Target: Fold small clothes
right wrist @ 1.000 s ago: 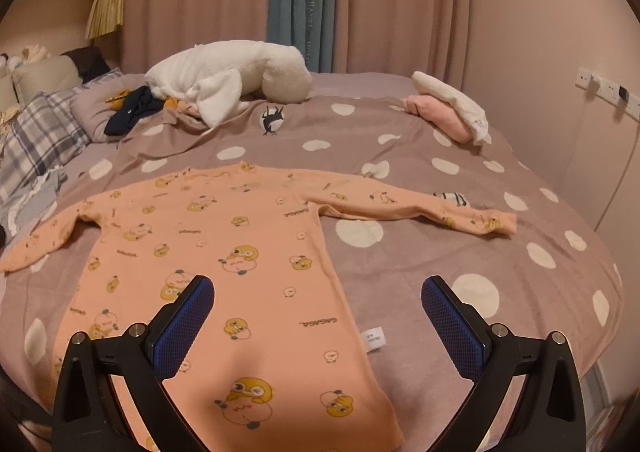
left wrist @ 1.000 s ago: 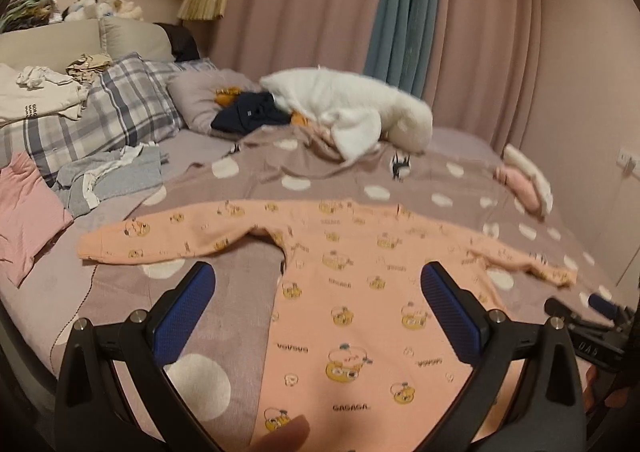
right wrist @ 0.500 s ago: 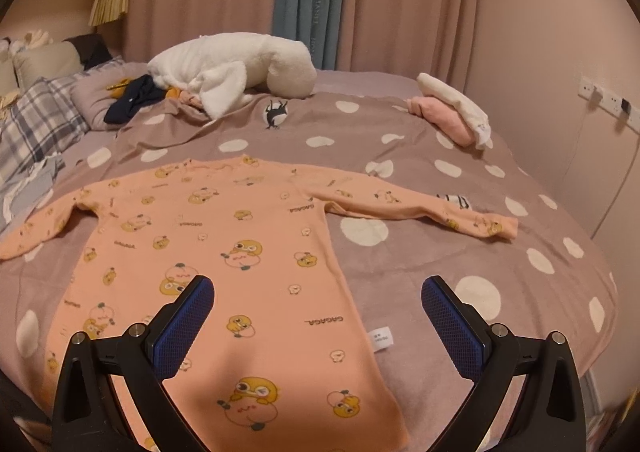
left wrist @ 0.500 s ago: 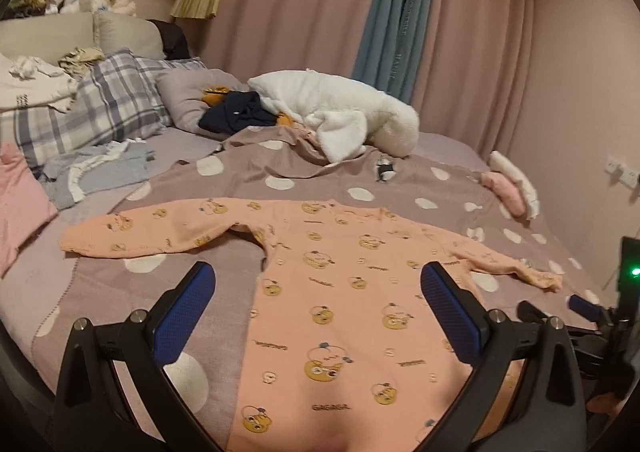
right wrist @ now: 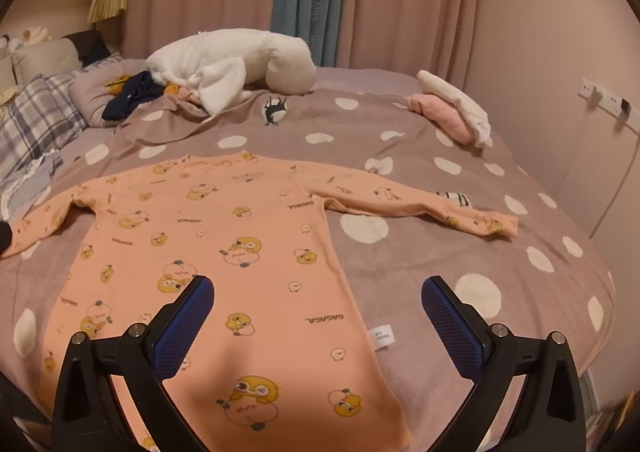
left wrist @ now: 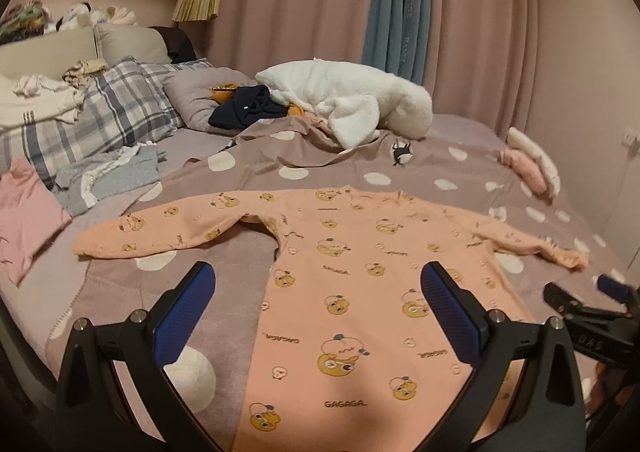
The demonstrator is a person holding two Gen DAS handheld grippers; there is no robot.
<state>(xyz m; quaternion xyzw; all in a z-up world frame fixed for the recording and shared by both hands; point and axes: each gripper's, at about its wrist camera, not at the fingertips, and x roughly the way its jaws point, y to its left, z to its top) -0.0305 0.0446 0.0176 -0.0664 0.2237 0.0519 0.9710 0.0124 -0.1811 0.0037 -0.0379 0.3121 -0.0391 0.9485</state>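
An orange long-sleeved child's top printed with yellow cartoon figures lies flat on the bed, both sleeves spread out; it also shows in the right wrist view. My left gripper is open and empty, held above the top's lower left part. My right gripper is open and empty above the top's lower right edge, near its white care label. The right gripper's tip shows at the right edge of the left wrist view.
The bed has a mauve blanket with white dots. A white fluffy garment and dark clothes lie at the far side. Folded pink and white clothes lie at the right. Grey and pink garments and a plaid pillow lie at the left.
Both grippers have shifted slightly over the spread top, and the views have tilted a little. The top has not moved. Both grippers stay open.
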